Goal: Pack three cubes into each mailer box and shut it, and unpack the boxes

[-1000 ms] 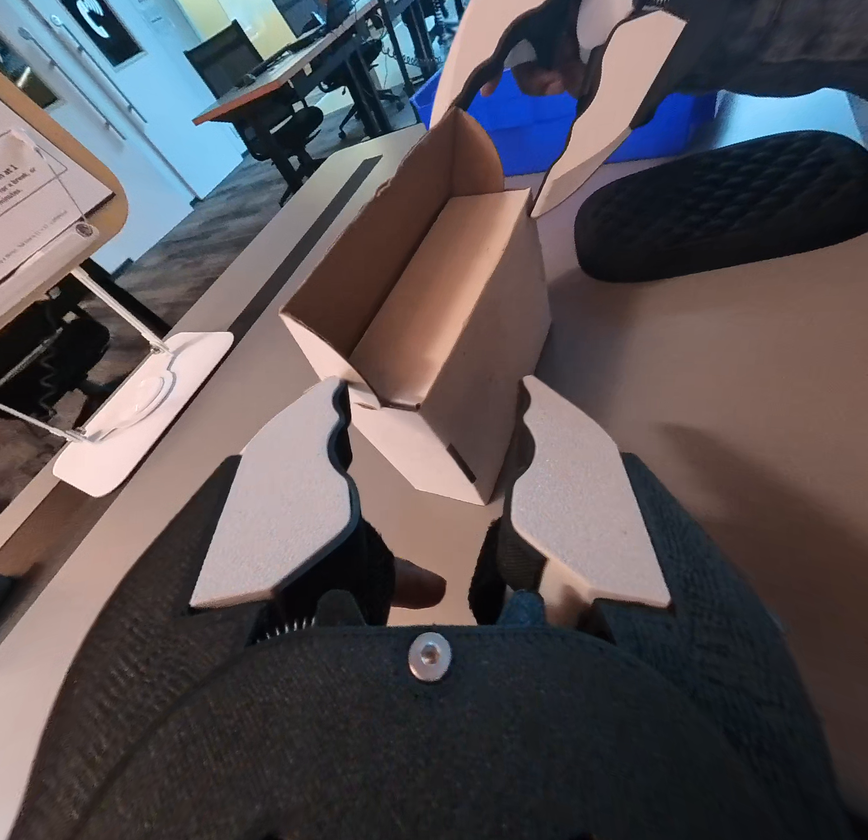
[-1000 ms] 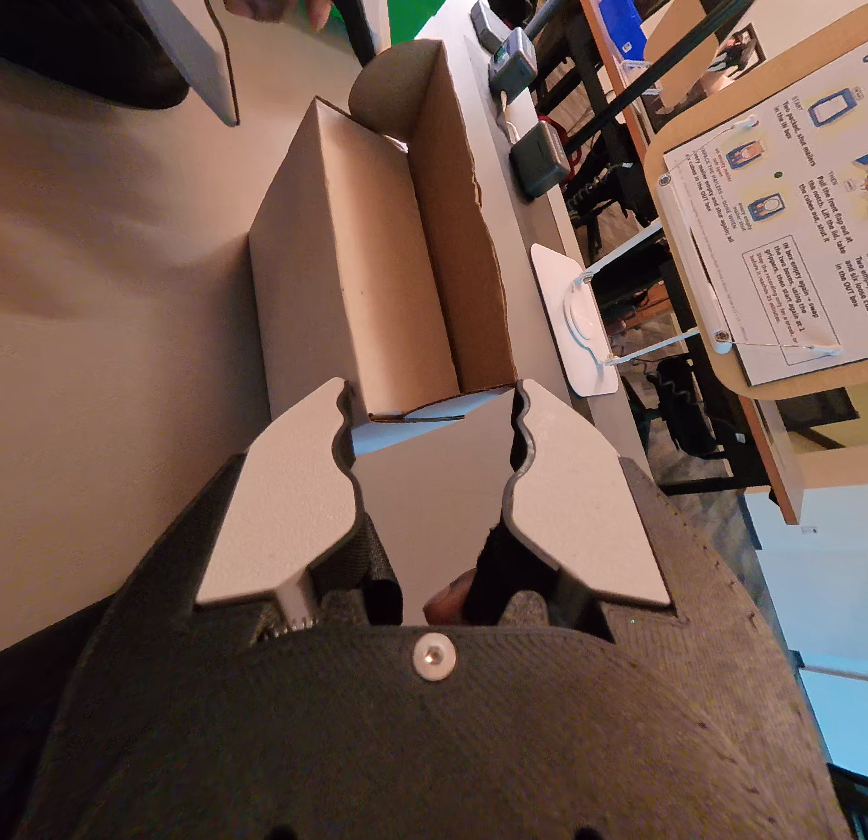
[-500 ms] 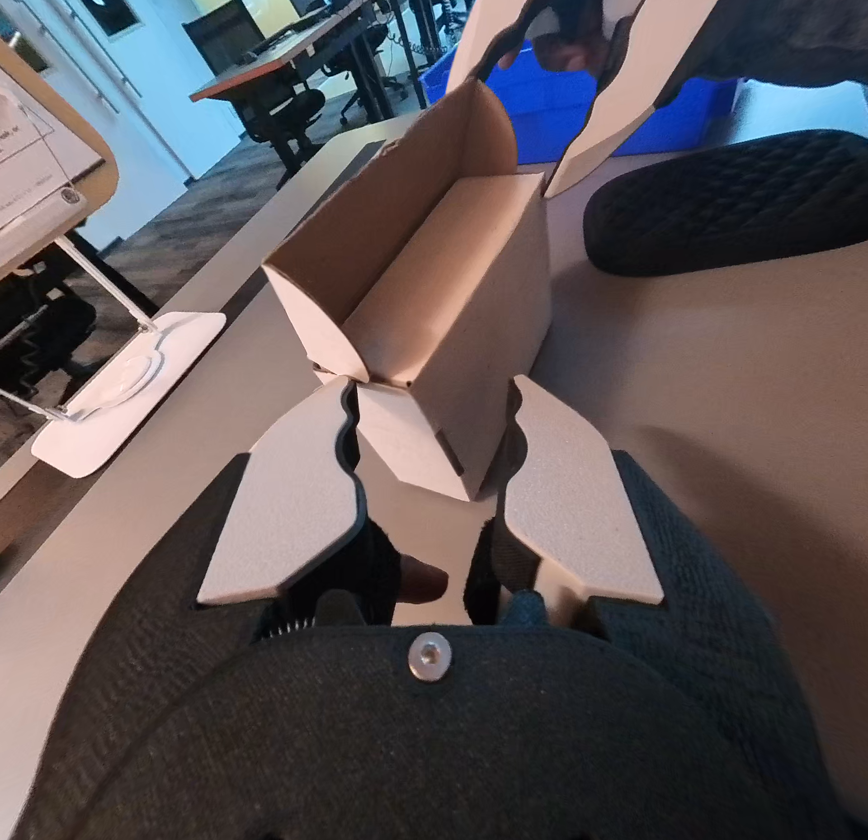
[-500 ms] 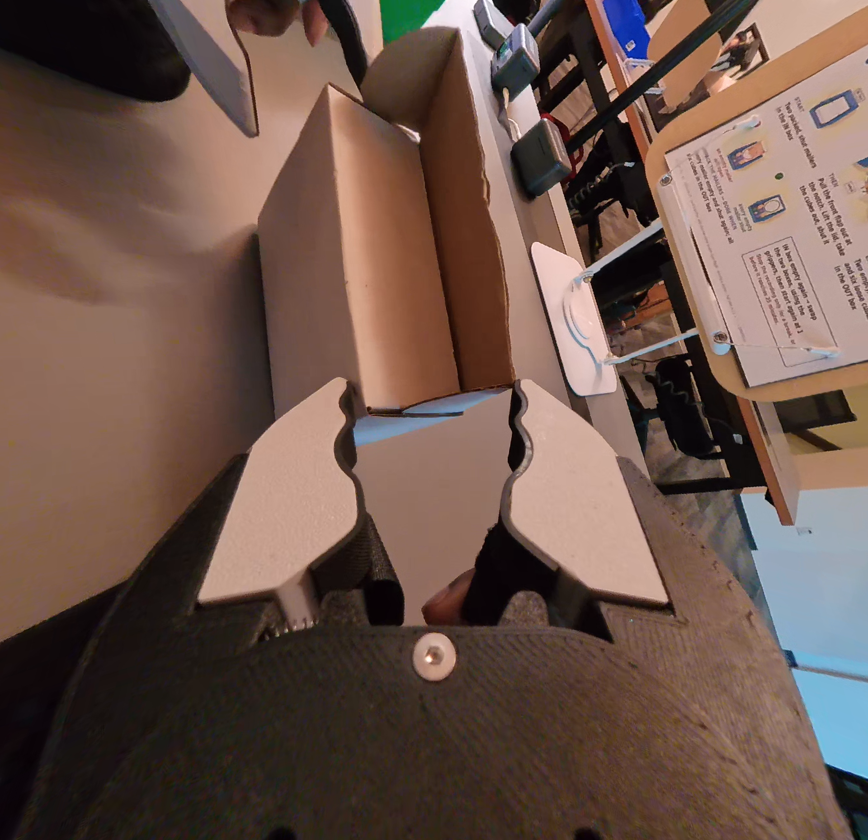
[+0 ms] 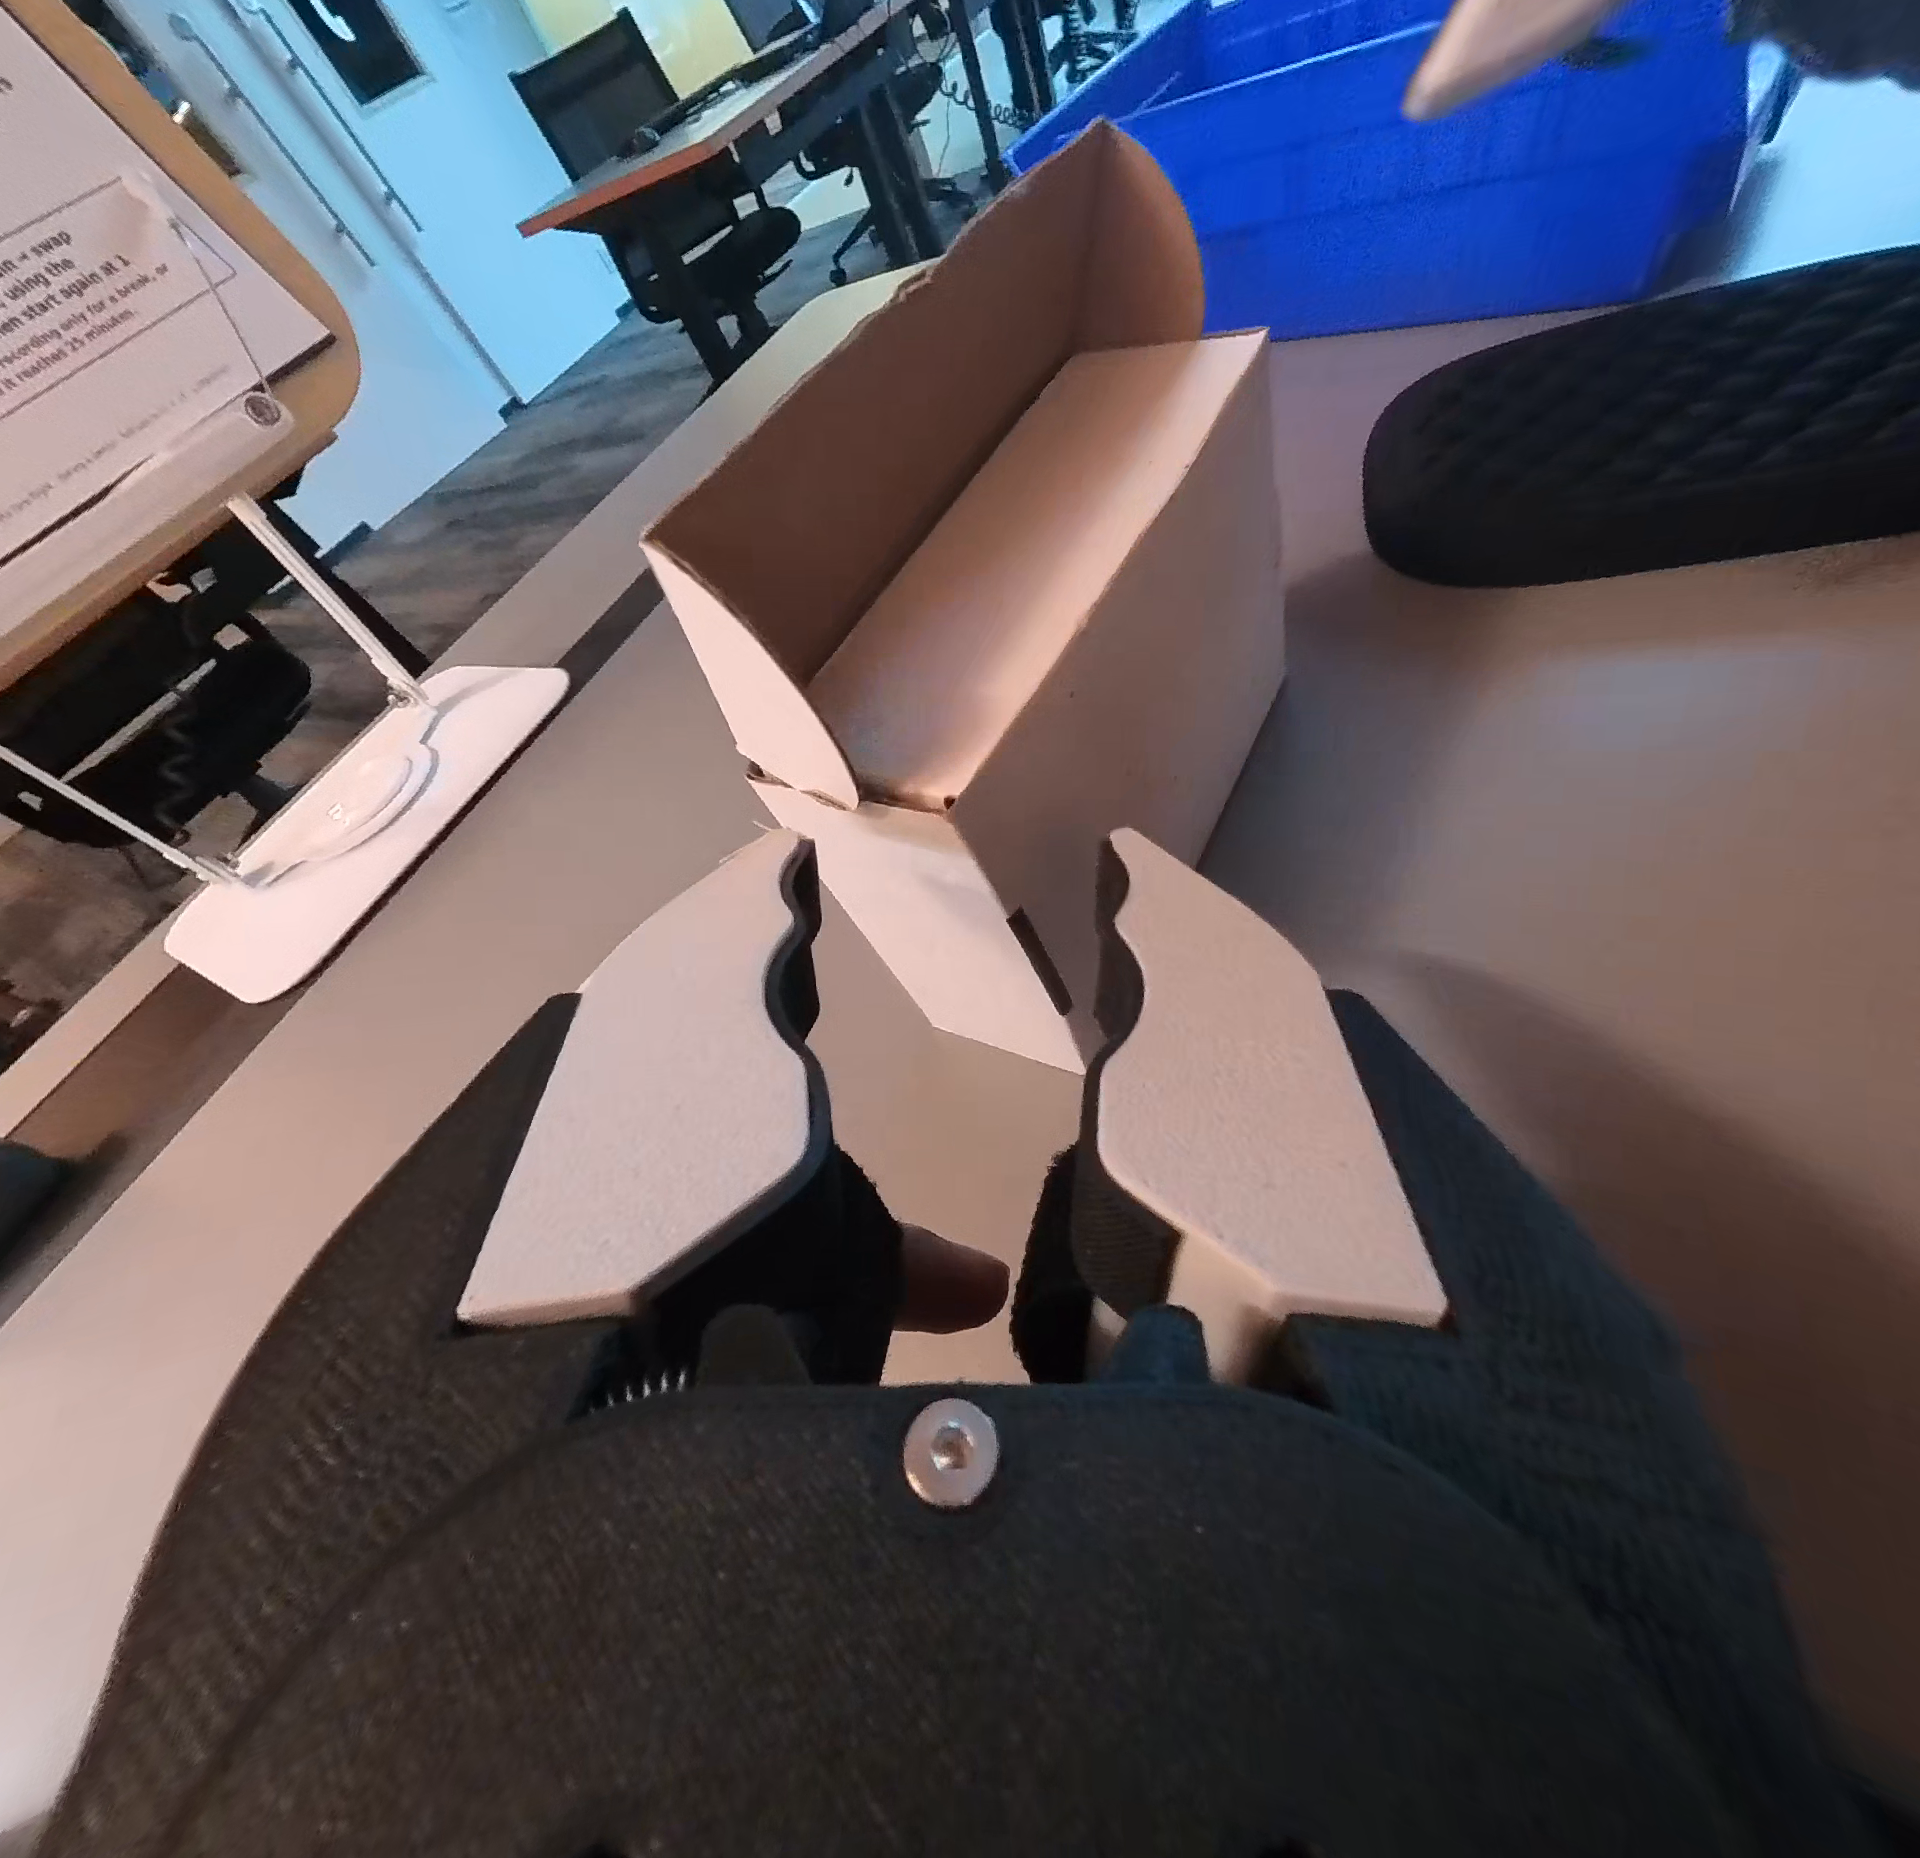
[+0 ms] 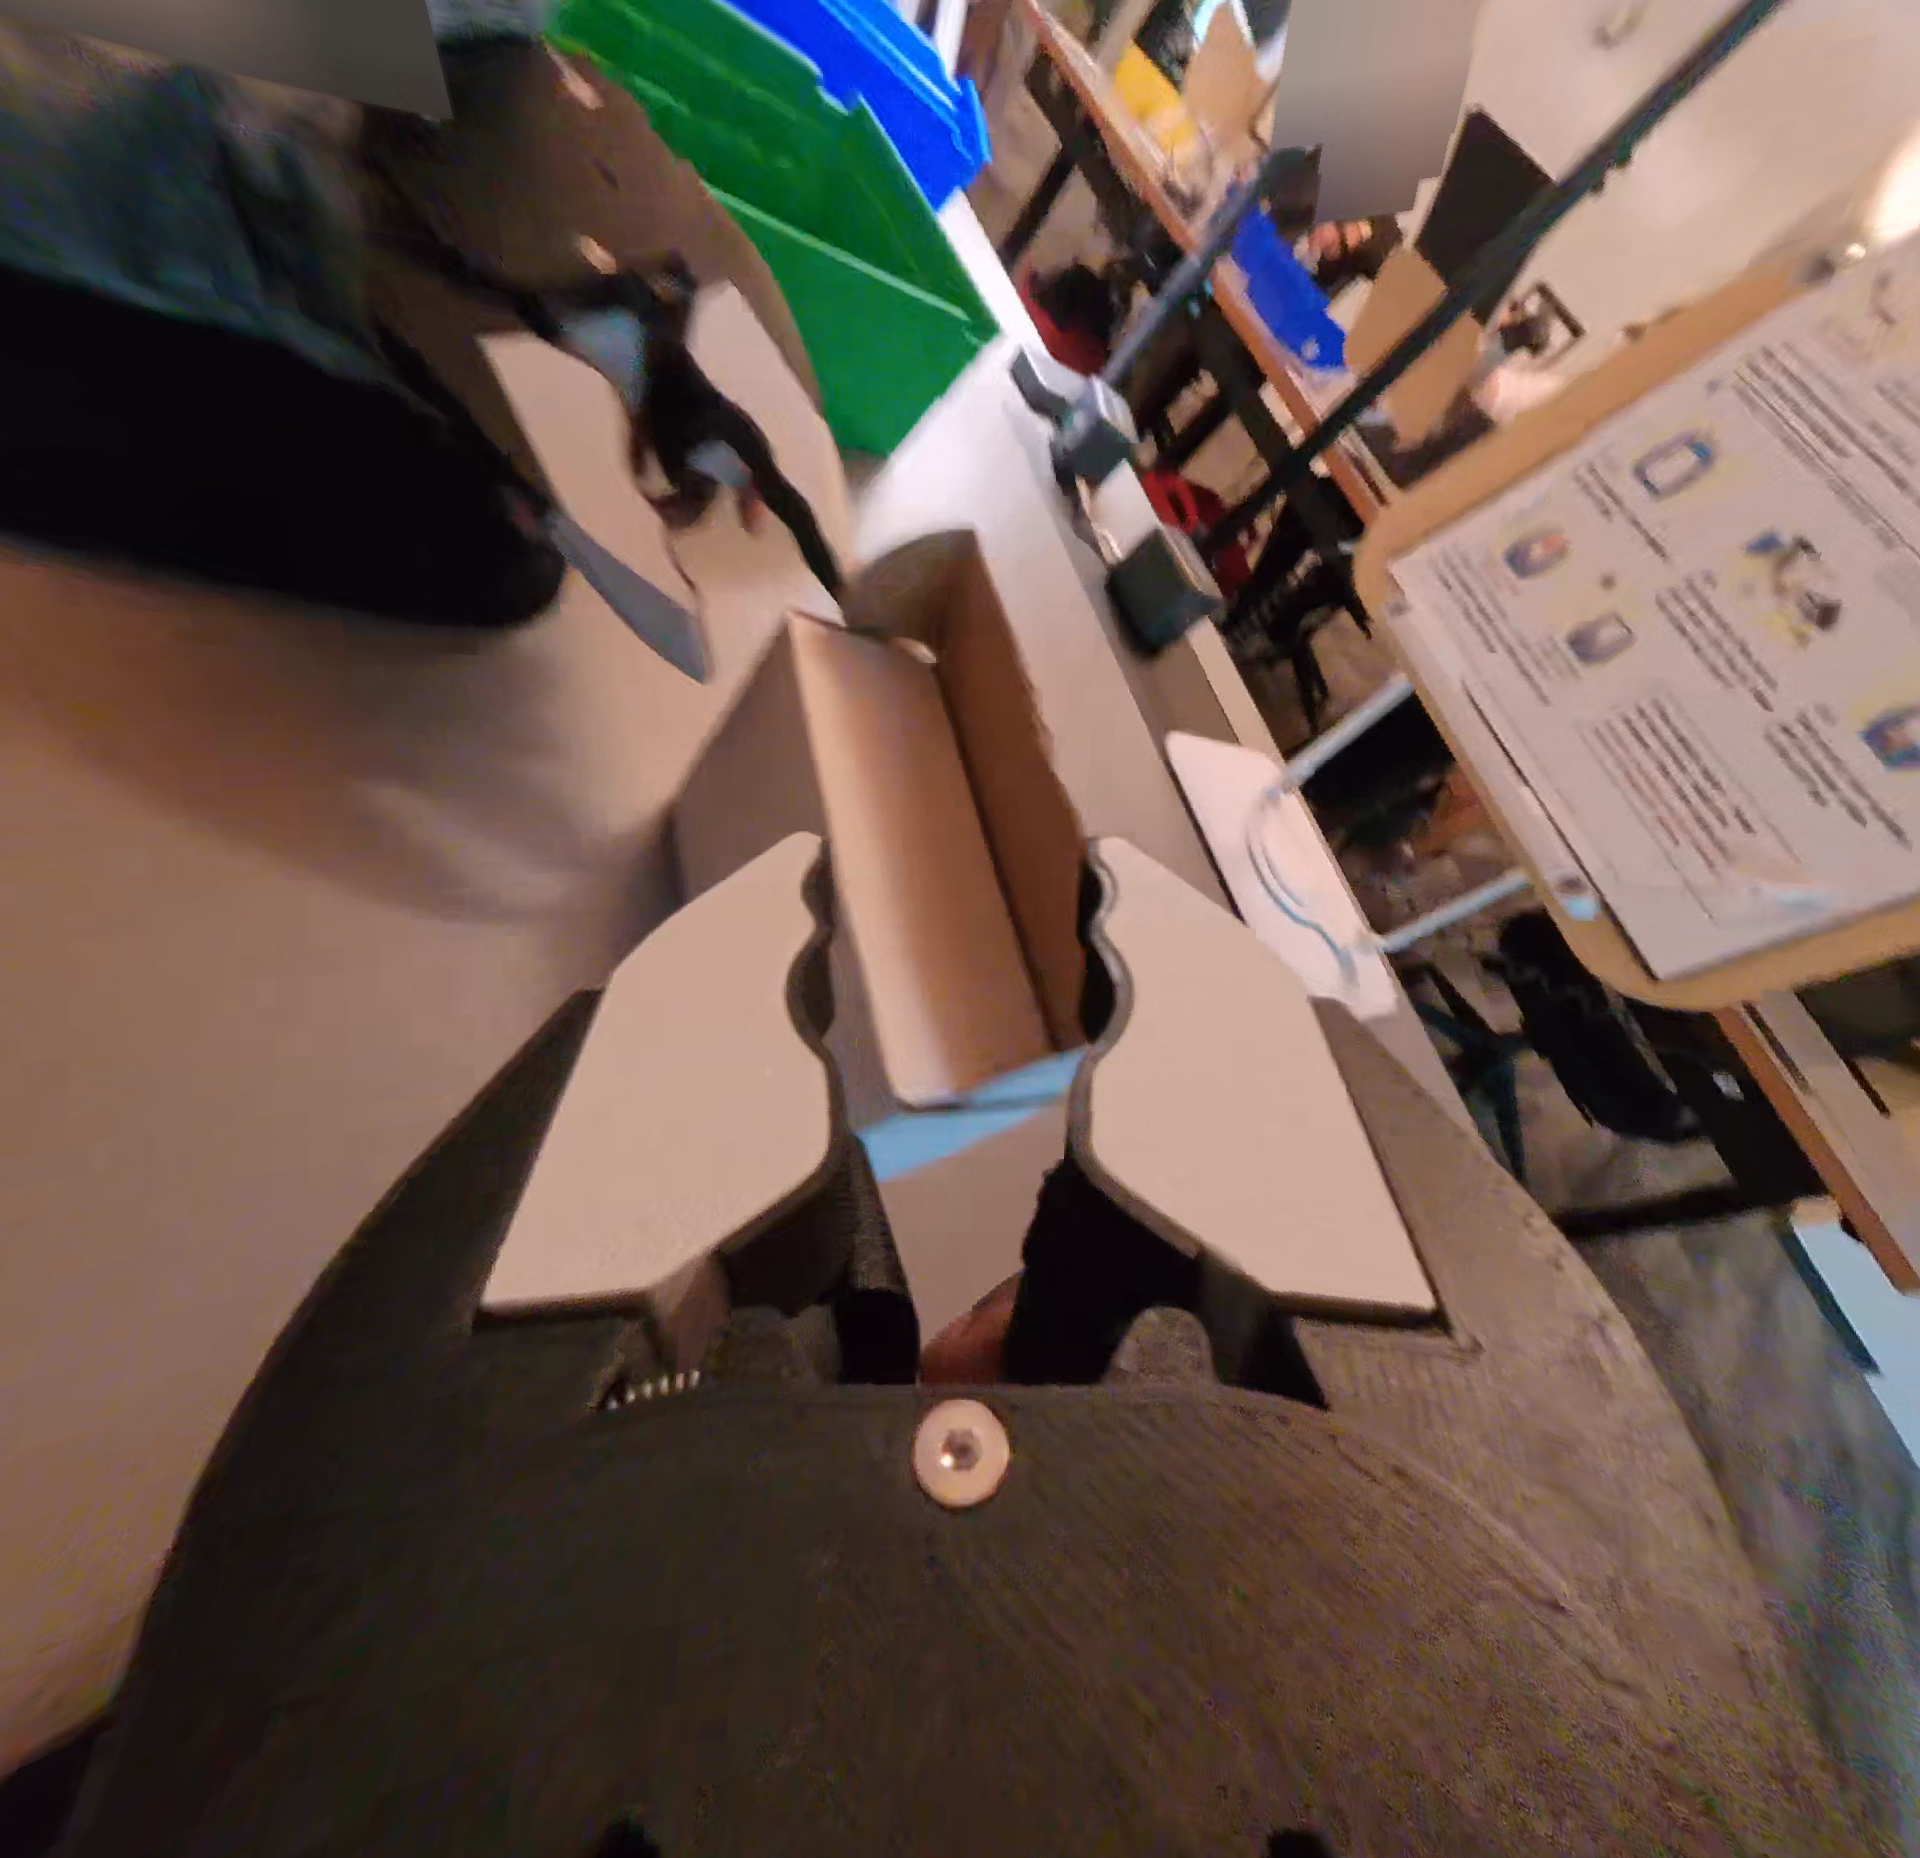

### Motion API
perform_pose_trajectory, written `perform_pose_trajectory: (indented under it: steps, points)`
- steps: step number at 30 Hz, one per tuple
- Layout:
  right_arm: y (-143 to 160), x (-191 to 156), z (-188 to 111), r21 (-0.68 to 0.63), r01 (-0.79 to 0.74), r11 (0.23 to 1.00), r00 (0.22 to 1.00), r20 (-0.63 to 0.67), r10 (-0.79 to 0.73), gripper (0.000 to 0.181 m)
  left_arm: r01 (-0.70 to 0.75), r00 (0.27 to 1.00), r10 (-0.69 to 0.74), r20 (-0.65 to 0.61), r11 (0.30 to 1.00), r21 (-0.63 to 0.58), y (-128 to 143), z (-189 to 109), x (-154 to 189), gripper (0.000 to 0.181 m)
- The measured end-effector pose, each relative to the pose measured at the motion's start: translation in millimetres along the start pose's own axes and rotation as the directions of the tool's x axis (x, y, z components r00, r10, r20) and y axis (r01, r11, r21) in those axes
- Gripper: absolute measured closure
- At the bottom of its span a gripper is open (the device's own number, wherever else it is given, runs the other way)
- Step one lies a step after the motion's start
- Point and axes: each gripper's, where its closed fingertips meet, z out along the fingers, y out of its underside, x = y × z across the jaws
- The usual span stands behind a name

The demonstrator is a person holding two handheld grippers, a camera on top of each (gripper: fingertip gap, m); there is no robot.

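The box [image 5: 1049, 603] is plain brown cardboard, paler on its end flap. Both tongs, left [image 5: 951, 863] and right [image 6: 951, 863], have flat pale grey fingers [image 5: 665, 1102] on black textured bodies. The surface [image 5: 1558, 873] is matte beige-grey. A black pad [image 5: 1662, 437] carries a quilted diamond pattern. One bin [image 5: 1455, 146] is bright blue, another bin [image 6: 831, 250] green. The stand base [image 5: 353, 821] is white.

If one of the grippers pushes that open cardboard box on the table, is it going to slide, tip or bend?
The cardboard mailer box looks thin-walled, so it is probably light and would slide on the smooth table. It sits low and long, so tipping seems unlikely. Its raised lid and loose end flap would likely flex first.
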Motion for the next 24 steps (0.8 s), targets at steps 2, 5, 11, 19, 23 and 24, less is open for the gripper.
perform_pose_trajectory:
  steps: [2,5,11,19,23,24]
  points:
    - [0.4,-24.7,14.8,-0.051,0.033,0.998,0.999,0.034,-0.032,0.138,0.000,1.000,0.000,0.002,1.000,0.010,-2.6,-0.2,-0.1,0.132]
    - [27.3,-33.0,39.9,-0.205,0.134,0.970,0.990,-0.013,-0.140,0.133,-0.004,1.000,0.004,0.010,1.000,0.018,-6.1,-1.7,-1.1,0.132]
    - [49.4,-34.2,58.5,-0.317,0.178,0.932,0.981,-0.022,-0.195,0.131,-0.006,1.000,0.007,-0.016,1.000,0.023,-11.6,-1.5,2.9,0.132]
    - [51.1,-32.0,59.8,-0.313,0.144,0.939,0.986,-0.034,-0.162,0.134,0.032,0.999,-0.031,-0.044,0.999,0.019,-14.4,2.9,1.8,0.131]
    - [52.7,-30.4,60.6,-0.331,0.135,0.934,0.988,-0.023,-0.151,0.136,0.066,0.997,-0.065,-0.051,0.998,0.021,-15.8,4.6,1.2,0.130]
    - [52.6,-30.1,60.4,-0.332,0.132,0.934,0.989,-0.019,-0.147,0.136,0.073,0.996,-0.072,-0.053,0.997,0.021,-16.1,4.7,1.5,0.130]
